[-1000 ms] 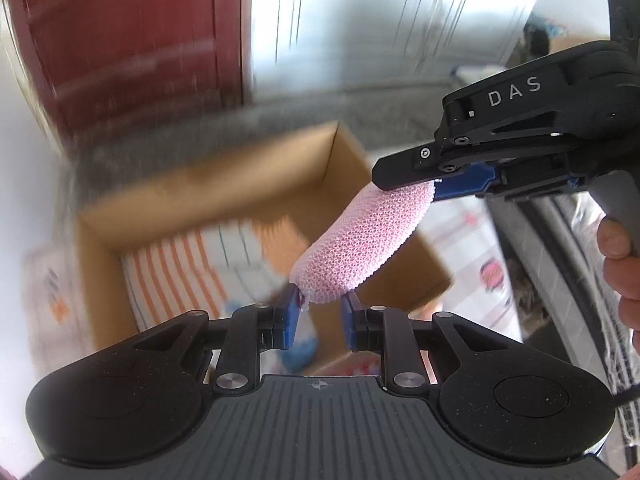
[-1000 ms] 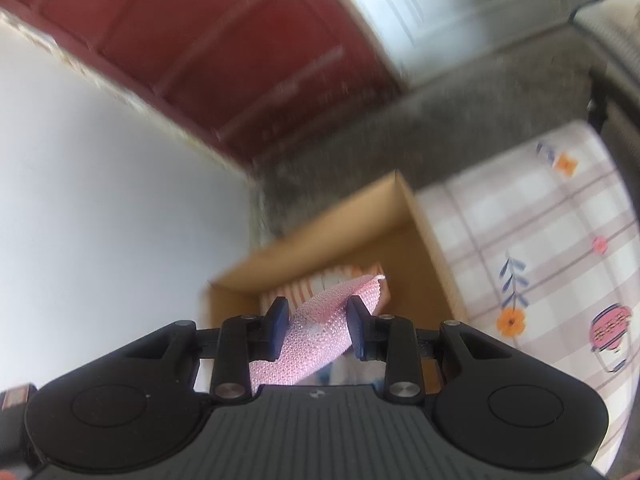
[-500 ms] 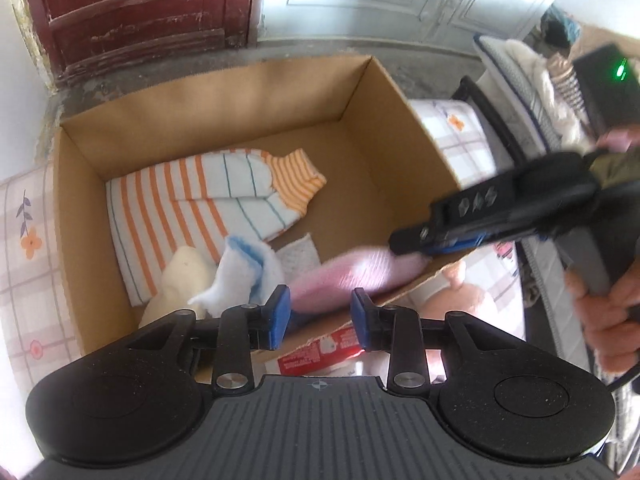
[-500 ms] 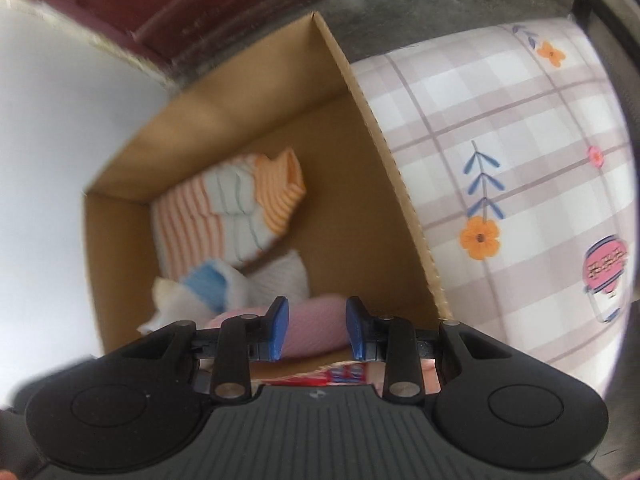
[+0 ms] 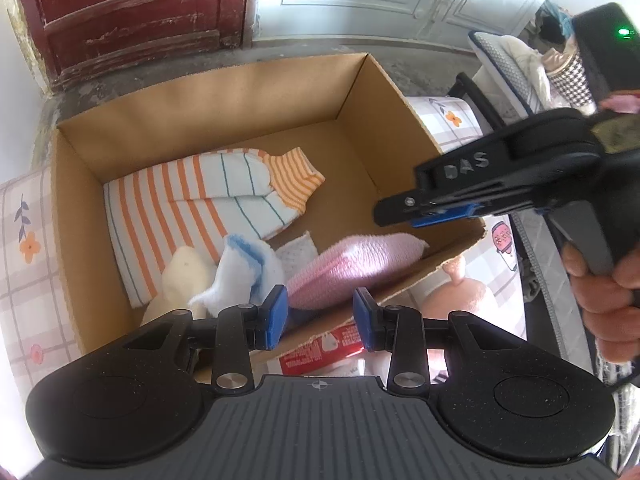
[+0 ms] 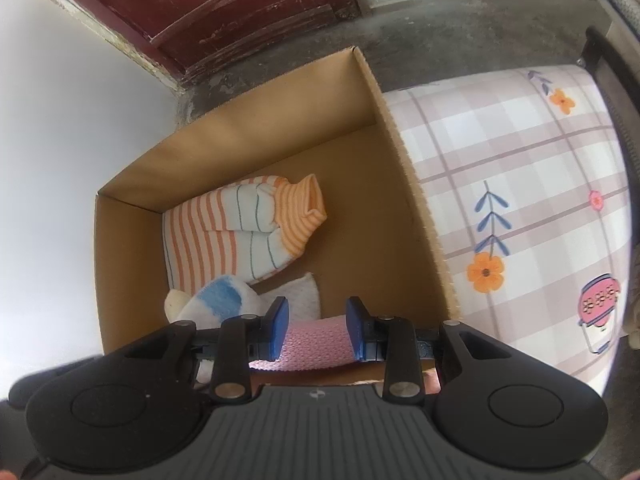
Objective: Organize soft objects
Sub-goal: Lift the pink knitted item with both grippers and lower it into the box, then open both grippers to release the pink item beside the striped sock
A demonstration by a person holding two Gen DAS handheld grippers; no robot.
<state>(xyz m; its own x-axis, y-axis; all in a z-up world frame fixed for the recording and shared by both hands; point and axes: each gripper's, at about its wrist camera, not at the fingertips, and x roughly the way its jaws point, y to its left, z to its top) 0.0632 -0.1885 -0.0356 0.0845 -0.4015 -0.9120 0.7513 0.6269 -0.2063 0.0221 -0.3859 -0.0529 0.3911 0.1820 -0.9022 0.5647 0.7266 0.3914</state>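
**Operator:** Where was the pink knit cloth point(image 5: 352, 264) at that moment?

**Coach:** It was inside the cardboard box point(image 5: 200, 108), along the near wall towards the right. Its right end seemed to lean on that wall. Your left gripper point(image 5: 319, 316) stood partly open just short of the cloth's left end, with the pads clear of it and holding nothing.

**Operator:** And the right gripper point(image 6: 317, 328)?

**Coach:** Its jaws were partly apart. From its own camera, pink knit filled the gap between them, but from the side it seemed to hover above the cloth. I couldn't tell whether you had a grip.

**Operator:** How should I have finished?

**Coach:** I'd say you needed to let go fully and lift both tools straight up so no loop caught a pad. Then you could have pressed the leaning end down flat.

**Operator:** What did the box hold, left to right?

**Coach:**
- A striped garment point(image 5: 180, 200) lay folded flat, smooth knit with a ribbed orange cuff.
- Next came a cream fleecy lump point(image 5: 184, 276).
- Beside it sat a fluffy blue-and-white cloth point(image 5: 244, 268), crumpled.
- Then there was a small white dotted piece point(image 5: 298, 254), lying flat.
- Last was the pink one, an open, bumpy knit folded into a limp pad.

The box itself was stiff and smooth, and it sat on a checked flowery cover point(image 6: 520, 160).
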